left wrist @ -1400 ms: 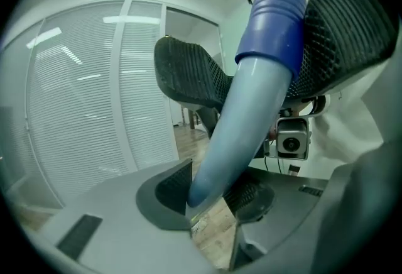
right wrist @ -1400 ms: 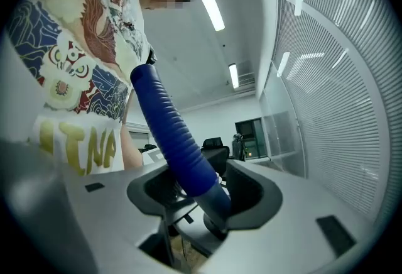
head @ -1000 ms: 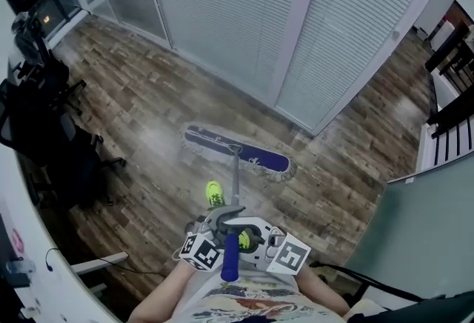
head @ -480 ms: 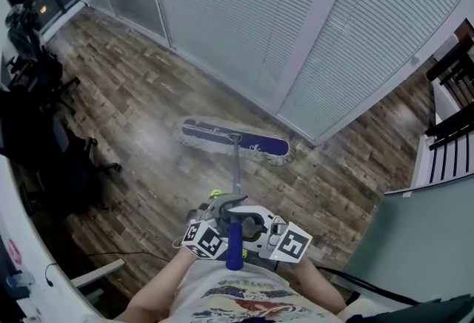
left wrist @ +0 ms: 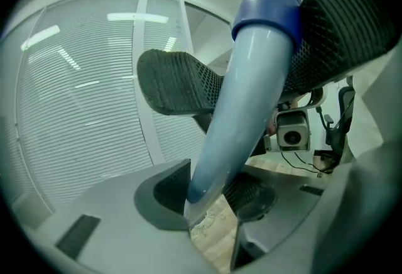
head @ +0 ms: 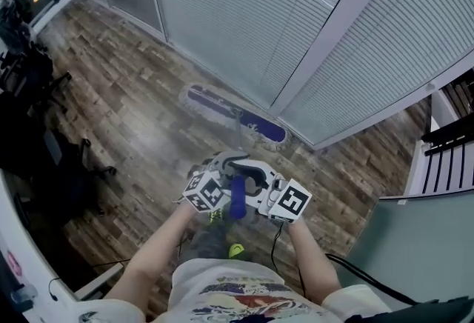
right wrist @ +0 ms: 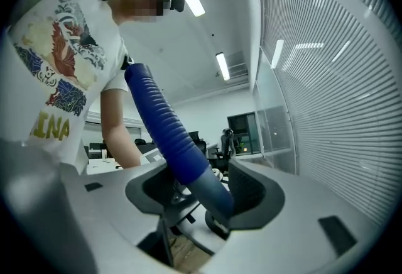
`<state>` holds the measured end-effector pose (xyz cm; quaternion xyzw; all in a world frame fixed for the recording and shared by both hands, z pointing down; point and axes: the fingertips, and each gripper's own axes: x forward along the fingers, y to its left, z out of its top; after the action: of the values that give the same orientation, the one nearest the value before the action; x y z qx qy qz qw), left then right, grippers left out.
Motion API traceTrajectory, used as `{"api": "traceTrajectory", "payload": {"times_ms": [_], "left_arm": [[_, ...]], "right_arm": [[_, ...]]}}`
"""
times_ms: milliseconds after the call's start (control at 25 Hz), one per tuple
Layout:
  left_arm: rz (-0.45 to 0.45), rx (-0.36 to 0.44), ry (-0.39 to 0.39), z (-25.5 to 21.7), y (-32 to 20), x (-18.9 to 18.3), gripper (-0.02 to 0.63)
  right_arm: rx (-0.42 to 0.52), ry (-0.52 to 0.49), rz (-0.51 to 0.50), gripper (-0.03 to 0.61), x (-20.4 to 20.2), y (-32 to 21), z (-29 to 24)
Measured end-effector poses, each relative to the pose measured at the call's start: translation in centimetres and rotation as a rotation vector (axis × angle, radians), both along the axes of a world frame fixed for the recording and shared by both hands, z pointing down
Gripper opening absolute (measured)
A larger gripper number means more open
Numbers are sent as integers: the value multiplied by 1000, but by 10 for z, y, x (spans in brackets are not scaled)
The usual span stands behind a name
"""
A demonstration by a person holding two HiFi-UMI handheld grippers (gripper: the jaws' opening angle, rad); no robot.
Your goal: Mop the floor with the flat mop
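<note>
The flat mop stands in front of the person, and its blue mop head (head: 235,117) lies flat on the wood floor (head: 126,84), far from the person and close along the foot of the glass wall with white blinds (head: 244,10). From the middle of the mop head the grey handle (head: 238,140) rises back toward the person, and it ends in a ribbed blue grip (head: 238,197). Both grippers are at this upper end, close beside each other, in front of the person's body. The left gripper (left wrist: 210,194) has the grey part of the handle between its jaws; both pads touch it, although the jaws have just been opening a little. The right gripper (right wrist: 201,194) stands wide around the lower end of the blue grip, and its jaws have just been opening too; the grip leans on one pad and a gap shows at the other pad. At the left of the floor stand black office chairs (head: 44,158).
</note>
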<state>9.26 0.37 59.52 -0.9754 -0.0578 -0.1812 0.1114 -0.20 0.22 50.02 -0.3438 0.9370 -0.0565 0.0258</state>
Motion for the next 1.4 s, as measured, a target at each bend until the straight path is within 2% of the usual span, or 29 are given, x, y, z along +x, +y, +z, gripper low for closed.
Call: {"api": "traceTrajectory", "payload": {"times_ms": [160,280,480,600,760,880,1040,1200,1280,1400], "left_arm": [[16,-12,-7,6,-15,8,138],[9,-30,-4,6,-5,7,154],[-24,-37,3,-2,15,2,158],[-29,-25,-20,-3,41,-8,153],[-66,-18,-49,-8,98,-25,147],[-141,-35,-54,-15,149,-42,138],[-259,-54,-71,-24,224,-68,132],[-398,-71,-82,-32,286,-99,126],[-460,-84,-83,-33,309,-114,126],[-527,-87,-91,-33,325,-127,124]], "right_arm": [[-38,-14,31,239,8,-18,8],[-57,-19,44,242,8,-9,9],[-64,-19,9,242,2,14,1],[-70,-43,-26,249,-8,41,-3],[-78,-74,-88,253,-23,102,-10],[-76,-73,-163,253,-39,159,-17],[17,-84,-290,253,-63,241,-37],[5,-68,-425,253,-88,317,-44],[-9,-49,-488,253,-100,344,-43],[0,-113,-532,253,-109,363,-52]]}}
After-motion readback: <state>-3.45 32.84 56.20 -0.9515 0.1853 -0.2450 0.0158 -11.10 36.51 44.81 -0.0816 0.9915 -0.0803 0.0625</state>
